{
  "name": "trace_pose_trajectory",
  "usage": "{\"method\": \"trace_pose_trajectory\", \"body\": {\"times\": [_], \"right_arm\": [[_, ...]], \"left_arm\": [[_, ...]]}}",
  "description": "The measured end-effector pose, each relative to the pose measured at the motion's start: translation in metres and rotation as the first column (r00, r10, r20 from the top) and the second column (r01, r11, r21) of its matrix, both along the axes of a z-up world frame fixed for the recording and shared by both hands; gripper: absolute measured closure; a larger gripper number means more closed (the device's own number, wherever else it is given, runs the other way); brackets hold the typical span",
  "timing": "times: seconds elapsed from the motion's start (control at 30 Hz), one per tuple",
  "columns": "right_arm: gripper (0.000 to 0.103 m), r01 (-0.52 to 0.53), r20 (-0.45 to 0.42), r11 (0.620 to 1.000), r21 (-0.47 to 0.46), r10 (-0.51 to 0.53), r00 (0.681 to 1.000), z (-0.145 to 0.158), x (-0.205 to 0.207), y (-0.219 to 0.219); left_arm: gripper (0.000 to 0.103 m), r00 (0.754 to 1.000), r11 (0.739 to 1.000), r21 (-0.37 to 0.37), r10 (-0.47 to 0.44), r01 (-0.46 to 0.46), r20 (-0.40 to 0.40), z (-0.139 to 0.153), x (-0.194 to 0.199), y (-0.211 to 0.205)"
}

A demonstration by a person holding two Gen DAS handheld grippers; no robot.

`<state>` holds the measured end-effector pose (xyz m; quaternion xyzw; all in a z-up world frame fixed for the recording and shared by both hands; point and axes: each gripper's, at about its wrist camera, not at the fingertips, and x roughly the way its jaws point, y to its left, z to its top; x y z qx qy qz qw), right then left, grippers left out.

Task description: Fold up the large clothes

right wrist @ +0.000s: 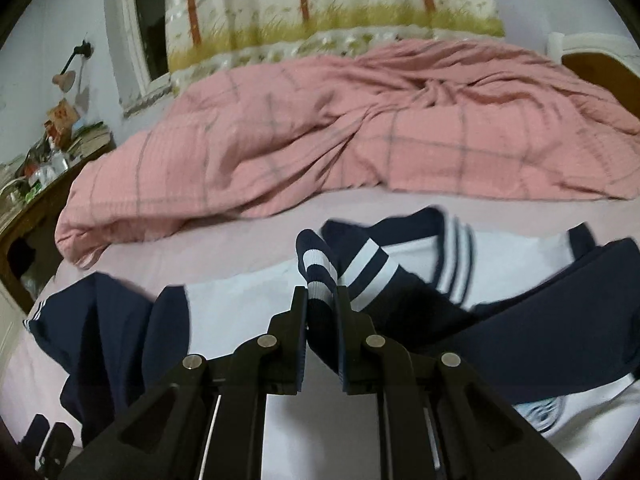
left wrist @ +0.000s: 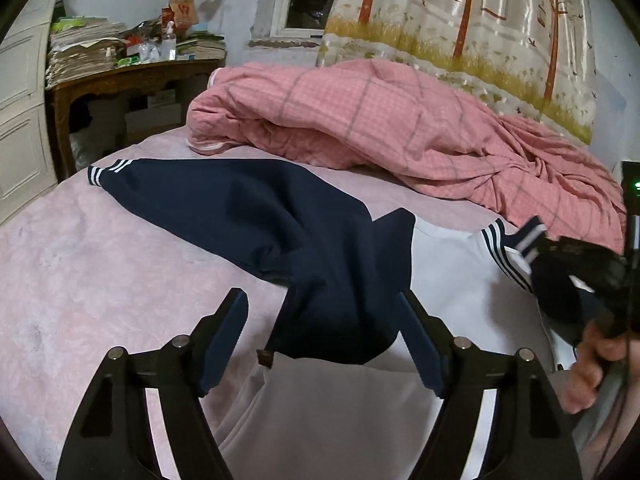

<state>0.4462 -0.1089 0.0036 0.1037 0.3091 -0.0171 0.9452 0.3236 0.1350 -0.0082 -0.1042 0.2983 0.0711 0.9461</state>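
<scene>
A white sweatshirt [left wrist: 448, 276] with navy sleeves lies on the pale pink bed sheet [left wrist: 100, 264]. Its left navy sleeve [left wrist: 248, 208] stretches away to a striped cuff [left wrist: 105, 172]. My left gripper [left wrist: 324, 316] is open and empty, its fingers either side of the sleeve's shoulder end. My right gripper [right wrist: 322, 300] is shut on the other sleeve's striped cuff [right wrist: 316, 268] and holds it above the white body [right wrist: 240, 292]; it also shows in the left wrist view [left wrist: 568, 264]. The striped collar [right wrist: 452, 256] lies behind it.
A rumpled pink checked duvet [left wrist: 380, 124] fills the far half of the bed. A cluttered wooden desk [left wrist: 128, 76] stands at the far left. A printed curtain [left wrist: 460, 20] and a window are behind the bed. A headboard [right wrist: 600, 64] is at the right.
</scene>
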Motion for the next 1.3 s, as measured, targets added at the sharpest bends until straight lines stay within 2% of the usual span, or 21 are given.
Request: {"method": "trace_pose_trajectory", "body": {"times": [0.13, 0.3, 0.47, 0.53, 0.63, 0.73, 0.77, 0.8, 0.83, 0.87, 0.93, 1.03, 1.07, 1.1, 1.17, 1.23, 1.27, 1.3], "right_arm": [[0.089, -0.053, -0.033, 0.997, 0.064, 0.056, 0.998, -0.008, -0.001, 0.026], [0.089, -0.162, -0.057, 0.983, 0.085, 0.167, 0.984, -0.013, -0.001, 0.060], [0.088, -0.252, -0.155, 0.964, 0.079, 0.262, 0.953, -0.030, 0.003, 0.076], [0.088, -0.294, -0.173, 0.951, 0.095, 0.306, 0.936, -0.028, -0.003, 0.070], [0.088, -0.330, -0.157, 0.931, 0.158, 0.353, 0.922, -0.014, -0.020, 0.039], [0.086, -0.296, -0.098, 0.942, 0.156, 0.313, 0.945, 0.007, -0.043, -0.007], [0.080, -0.294, -0.087, 0.944, 0.150, 0.309, 0.947, 0.011, -0.048, -0.017], [0.057, -0.304, -0.071, 0.941, 0.145, 0.316, 0.946, 0.016, -0.055, -0.029], [0.041, -0.319, -0.057, 0.939, 0.128, 0.328, 0.943, 0.021, -0.063, -0.043], [0.030, -0.311, -0.025, 0.945, 0.100, 0.315, 0.949, 0.027, -0.072, -0.056], [0.030, -0.242, 0.060, 0.970, 0.038, 0.239, 0.969, 0.041, -0.090, -0.084], [0.030, -0.092, 0.056, 0.996, 0.006, 0.091, 0.994, 0.053, -0.097, -0.137], [0.031, -0.059, 0.068, 0.998, 0.006, 0.058, 0.996, 0.056, -0.099, -0.154], [0.031, -0.019, 0.069, 1.000, -0.021, 0.020, 0.997, 0.059, -0.098, -0.172], [0.030, 0.081, 0.068, 0.990, -0.117, -0.073, 0.995, 0.062, -0.099, -0.203], [0.031, 0.138, 0.073, 0.977, -0.164, -0.127, 0.989, 0.061, -0.099, -0.231], [0.030, 0.145, 0.063, 0.980, -0.135, -0.138, 0.988, 0.060, -0.099, -0.251], [0.030, 0.112, 0.055, 0.993, -0.038, -0.110, 0.992, 0.057, -0.099, -0.271]], "left_arm": [[0.029, 0.999, 0.999, -0.015, 0.032, -0.032, 0.010, 0.003, -0.002, 0.010], [0.029, 0.997, 0.996, -0.074, 0.060, -0.057, 0.038, 0.007, -0.007, 0.025], [0.028, 0.998, 0.995, -0.098, 0.033, -0.028, 0.051, 0.008, -0.007, 0.026], [0.019, 0.998, 0.994, -0.107, 0.000, 0.006, 0.064, 0.010, -0.006, 0.023], [0.016, 0.994, 0.991, -0.116, -0.053, 0.064, 0.097, 0.015, -0.006, 0.017], [0.012, 0.985, 0.984, -0.116, -0.121, 0.136, 0.127, 0.020, -0.005, 0.007], [0.012, 0.981, 0.982, -0.108, -0.139, 0.154, 0.134, 0.022, -0.005, 0.002], [0.011, 0.979, 0.981, -0.095, -0.154, 0.167, 0.135, 0.022, -0.004, -0.003], [0.010, 0.977, 0.981, -0.078, -0.169, 0.180, 0.130, 0.022, -0.003, -0.010], [0.010, 0.976, 0.980, -0.063, -0.180, 0.189, 0.121, 0.022, -0.002, -0.015], [0.010, 0.975, 0.979, -0.034, -0.199, 0.203, 0.097, 0.020, 0.001, -0.027], [0.010, 0.967, 0.971, 0.015, -0.241, 0.240, 0.084, 0.024, 0.012, -0.048], [0.009, 0.960, 0.963, 0.048, -0.269, 0.266, 0.076, 0.028, 0.020, -0.057], [0.009, 0.955, 0.952, 0.100, -0.294, 0.289, 0.033, 0.032, 0.035, -0.068], [0.009, 0.940, 0.924, 0.180, -0.340, 0.337, -0.015, 0.042, 0.066, -0.089], [0.006, 0.914, 0.897, 0.178, -0.401, 0.405, -0.055, 0.042, 0.098, -0.103], [0.006, 0.897, 0.887, 0.139, -0.432, 0.441, -0.090, 0.036, 0.115, -0.108], [0.006, 0.877, 0.876, 0.088, -0.461, 0.474, -0.139, 0.025, 0.133, -0.114]]}}
